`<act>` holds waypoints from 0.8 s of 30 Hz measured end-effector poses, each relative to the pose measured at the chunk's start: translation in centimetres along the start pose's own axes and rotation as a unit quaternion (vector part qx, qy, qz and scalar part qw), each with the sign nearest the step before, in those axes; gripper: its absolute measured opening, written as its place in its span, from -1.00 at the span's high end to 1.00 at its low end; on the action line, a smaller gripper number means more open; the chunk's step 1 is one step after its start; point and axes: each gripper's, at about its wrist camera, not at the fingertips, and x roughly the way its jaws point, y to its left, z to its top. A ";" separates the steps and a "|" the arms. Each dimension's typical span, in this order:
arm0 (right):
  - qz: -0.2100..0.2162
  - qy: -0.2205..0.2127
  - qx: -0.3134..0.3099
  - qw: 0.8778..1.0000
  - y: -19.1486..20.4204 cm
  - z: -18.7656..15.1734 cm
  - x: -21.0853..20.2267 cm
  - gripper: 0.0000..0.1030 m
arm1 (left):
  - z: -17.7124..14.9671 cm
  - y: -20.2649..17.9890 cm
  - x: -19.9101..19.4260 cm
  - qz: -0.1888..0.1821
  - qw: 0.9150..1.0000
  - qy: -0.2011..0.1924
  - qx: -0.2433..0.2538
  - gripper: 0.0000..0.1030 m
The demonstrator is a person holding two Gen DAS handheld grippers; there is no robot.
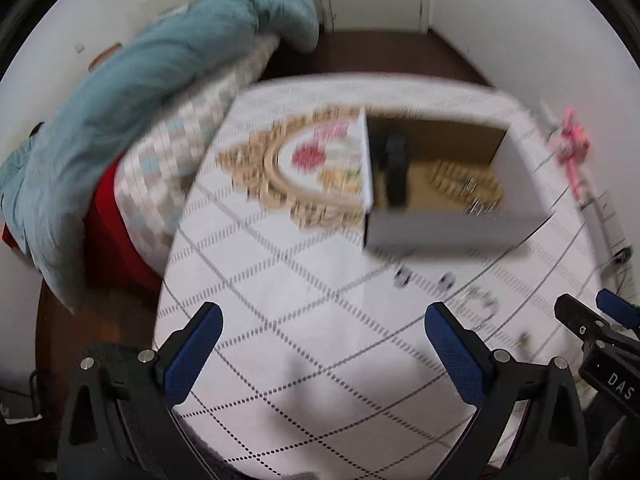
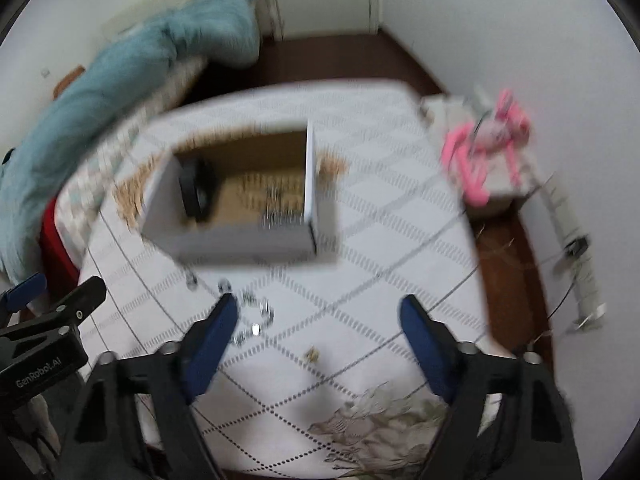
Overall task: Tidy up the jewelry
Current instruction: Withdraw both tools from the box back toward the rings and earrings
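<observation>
1. I see the desk [image 1: 320, 360] under a white cloth with a dotted diamond pattern; both views are blurred.
2. To its left lies a bed with a teal blanket [image 1: 140, 80] heaped on it.
3. On the desk stands an open white box [image 2: 240, 236], brown inside, holding a black ring-shaped thing [image 2: 196, 190] at its left end and something small and shiny on its floor, too blurred to name.
4. My left tongs [image 1: 324, 320] are spread wide and hold nothing, hanging above bare cloth.
5. My right tongs [image 2: 320, 312] are also wide apart and hold nothing.
6. The jewelry [image 2: 256, 314] lies loose on the cloth in front of the box, small silvery pieces just beside the left finger of the right tongs.
7. One tiny gold piece [image 2: 312, 355] sits apart, between the right tongs' fingers.
</observation>
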 end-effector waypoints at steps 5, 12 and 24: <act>0.015 0.048 0.014 0.999 -0.7 -2.8 4.7 -0.19 | -1.8 0.1 3.4 0.012 0.999 0.040 0.001 -1.00; -0.005 0.013 0.000 1.000 0.2 -4.7 5.8 0.42 | -3.2 0.1 5.5 0.012 0.998 0.069 -0.007 -1.00; 0.063 -0.033 0.074 0.995 -2.8 -3.7 3.1 1.00 | -2.2 -0.1 5.6 0.002 0.999 0.054 -0.002 -1.00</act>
